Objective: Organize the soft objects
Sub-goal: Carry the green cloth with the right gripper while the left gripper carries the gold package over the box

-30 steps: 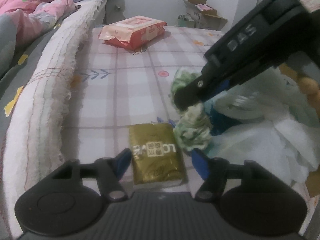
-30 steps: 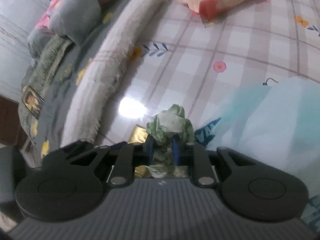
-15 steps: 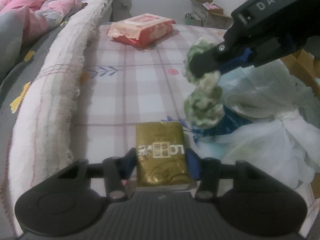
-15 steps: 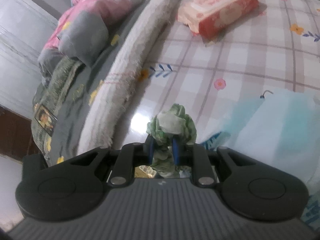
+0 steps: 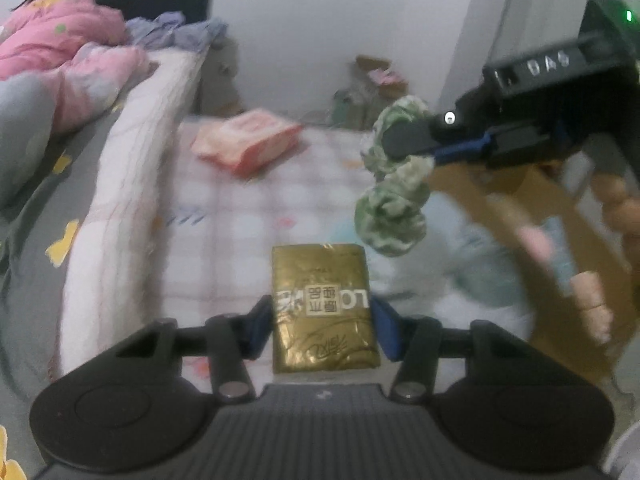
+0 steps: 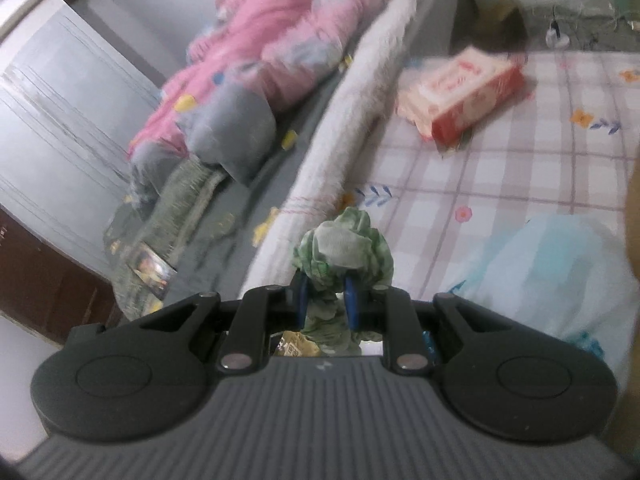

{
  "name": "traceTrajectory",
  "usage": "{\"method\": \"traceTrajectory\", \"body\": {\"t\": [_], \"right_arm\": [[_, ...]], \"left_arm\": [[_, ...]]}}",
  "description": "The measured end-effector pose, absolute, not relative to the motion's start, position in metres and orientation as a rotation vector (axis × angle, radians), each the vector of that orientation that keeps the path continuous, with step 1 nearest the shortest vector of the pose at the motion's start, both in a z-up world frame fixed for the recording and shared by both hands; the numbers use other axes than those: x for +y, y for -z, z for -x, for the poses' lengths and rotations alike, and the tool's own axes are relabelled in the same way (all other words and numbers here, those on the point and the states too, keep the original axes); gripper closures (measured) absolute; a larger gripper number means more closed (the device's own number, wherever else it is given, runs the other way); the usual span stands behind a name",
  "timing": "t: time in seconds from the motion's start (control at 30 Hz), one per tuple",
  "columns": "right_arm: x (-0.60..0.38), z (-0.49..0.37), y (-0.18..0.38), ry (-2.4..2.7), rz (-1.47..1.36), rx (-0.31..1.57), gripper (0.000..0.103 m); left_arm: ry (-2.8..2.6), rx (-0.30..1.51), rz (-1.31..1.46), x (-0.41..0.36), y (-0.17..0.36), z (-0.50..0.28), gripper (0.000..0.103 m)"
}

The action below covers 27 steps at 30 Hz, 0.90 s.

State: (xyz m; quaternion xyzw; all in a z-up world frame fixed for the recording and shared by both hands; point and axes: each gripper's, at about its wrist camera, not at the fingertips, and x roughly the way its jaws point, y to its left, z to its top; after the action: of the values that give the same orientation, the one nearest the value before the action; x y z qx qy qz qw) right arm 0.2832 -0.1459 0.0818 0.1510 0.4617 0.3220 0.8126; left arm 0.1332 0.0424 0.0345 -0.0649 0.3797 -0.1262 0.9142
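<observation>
The gold tissue pack point(image 5: 324, 308) is clamped between the blue pads of the left gripper point(image 5: 323, 320), pinched on both long sides and lifted clear of the checked sheet point(image 5: 240, 216) below, gold face up with the printed label upside down to the camera. Those jaws have just been closing, with the pack between them, and are now set about halfway, snug on it. Up and to the right, the green-and-white scrunchie point(image 5: 394, 184) is held by the right gripper point(image 6: 327, 300), whose jaws are almost fully closed on the bunched fabric; part of it is puffed up above the fingertips and the rest is left dangling below. Both things are carried in the air over the bed, near each other but not touching. A pink-and-red wet wipe pack point(image 6: 460, 92) is seen lying farther back on the sheet. A pale blue plastic bag point(image 6: 552, 276) is spread on the sheet at the right. A white fuzzy blanket edge point(image 5: 120, 208) runs along the left side, with a pink quilt point(image 5: 56, 56) piled beyond it. The left view is pretty blurred, so finer print can't be read.
</observation>
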Motion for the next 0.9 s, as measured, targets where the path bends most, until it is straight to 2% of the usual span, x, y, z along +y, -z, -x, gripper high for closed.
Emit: {"method": "traceTrajectory", "body": {"t": [0.23,0.43,0.67,0.9], "right_arm": [[-0.222,-0.221,-0.131,-0.595,-0.367,0.847,0.086],[-0.313,-0.159,-0.15,-0.395,-0.382,0.774,0.086],[-0.389,-0.115,-0.114,-0.176,-0.321,0.863,0.084],[-0.401,-0.115,-0.052,-0.057,-0.165,0.997,0.083]], "left_arm": [[0.462,0.673,0.113,-0.015,-0.079,-0.116,0.05],[0.589,0.672,0.068,-0.074,-0.083,-0.115,0.05],[0.66,0.706,0.055,-0.119,-0.071,-0.11,0.05],[0.73,0.8,0.069,-0.153,-0.059,-0.131,0.05]]}}
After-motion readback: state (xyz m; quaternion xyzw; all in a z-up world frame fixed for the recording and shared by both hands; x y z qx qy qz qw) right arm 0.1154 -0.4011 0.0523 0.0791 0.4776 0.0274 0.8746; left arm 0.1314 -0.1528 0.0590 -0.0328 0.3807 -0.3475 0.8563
